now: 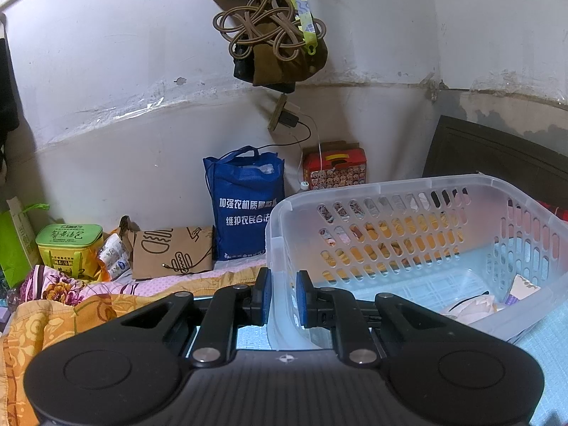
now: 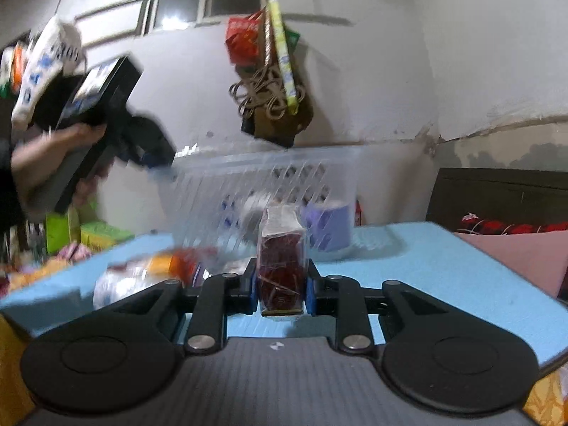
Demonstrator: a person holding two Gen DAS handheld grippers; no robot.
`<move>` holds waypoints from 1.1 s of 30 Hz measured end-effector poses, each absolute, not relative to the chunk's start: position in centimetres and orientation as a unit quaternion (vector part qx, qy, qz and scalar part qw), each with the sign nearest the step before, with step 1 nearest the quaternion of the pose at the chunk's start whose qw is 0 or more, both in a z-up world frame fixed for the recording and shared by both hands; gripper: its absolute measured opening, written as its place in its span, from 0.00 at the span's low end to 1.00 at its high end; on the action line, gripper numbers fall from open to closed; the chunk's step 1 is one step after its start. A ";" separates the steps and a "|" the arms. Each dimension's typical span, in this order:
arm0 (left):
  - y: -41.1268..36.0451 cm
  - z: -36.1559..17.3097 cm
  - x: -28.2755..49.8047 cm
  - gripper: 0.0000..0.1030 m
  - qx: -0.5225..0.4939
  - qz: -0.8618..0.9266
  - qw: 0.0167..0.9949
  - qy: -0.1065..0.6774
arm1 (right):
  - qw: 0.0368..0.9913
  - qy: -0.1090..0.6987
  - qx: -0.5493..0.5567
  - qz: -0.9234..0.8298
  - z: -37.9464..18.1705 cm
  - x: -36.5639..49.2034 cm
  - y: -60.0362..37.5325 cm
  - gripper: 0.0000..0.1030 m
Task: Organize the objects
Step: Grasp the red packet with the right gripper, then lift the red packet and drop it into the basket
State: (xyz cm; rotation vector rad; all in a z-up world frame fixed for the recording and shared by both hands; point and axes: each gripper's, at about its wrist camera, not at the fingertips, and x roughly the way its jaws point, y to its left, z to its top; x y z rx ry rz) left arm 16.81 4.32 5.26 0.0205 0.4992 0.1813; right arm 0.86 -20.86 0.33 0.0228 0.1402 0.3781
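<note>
A translucent white slotted basket stands on the light blue mat. My left gripper is shut on the wall at its near left corner, one blue pad inside and one outside. A white packet and a small carton lie in the basket. In the blurred right wrist view my right gripper is shut on a clear packet of dark red pieces, held upright in front of the basket. The left gripper, held by a hand, shows at the basket's left corner.
A blue tote bag, a red patterned box, a brown paper bag and a green tin line the wall. Bags and cords hang above. A dark headboard stands at right. Wrapped packets lie on the mat.
</note>
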 end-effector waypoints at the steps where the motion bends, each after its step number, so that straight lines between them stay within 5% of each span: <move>1: 4.3 5.3 16.8 0.17 0.010 0.090 0.965 0.247 | 0.979 0.067 0.019 0.190 0.8 1.1 -21.3 0.26; 12: 4.4 5.3 16.9 0.17 0.006 0.087 0.965 0.247 | 0.981 0.006 0.005 0.196 10.2 8.1 -20.9 0.27; 26: 4.7 5.2 16.8 0.16 0.000 0.084 0.966 0.246 | 0.977 0.123 -0.043 0.171 11.2 20.9 -15.8 0.27; 27: 4.7 5.2 16.8 0.16 0.000 0.083 0.966 0.246 | 0.976 0.123 -0.042 0.172 11.1 21.0 -15.8 0.38; 28: 4.8 5.2 16.8 0.16 -0.001 0.083 0.966 0.246 | 0.975 0.124 -0.044 0.177 11.2 21.2 -15.9 0.69; 30: 4.8 5.2 16.8 0.16 -0.001 0.082 0.966 0.246 | 0.980 0.111 -0.048 0.158 11.1 21.1 -15.8 1.00; 33: 4.8 5.2 16.8 0.17 -0.001 0.082 0.966 0.246 | 0.986 0.074 -0.054 0.136 11.5 19.6 -16.1 1.00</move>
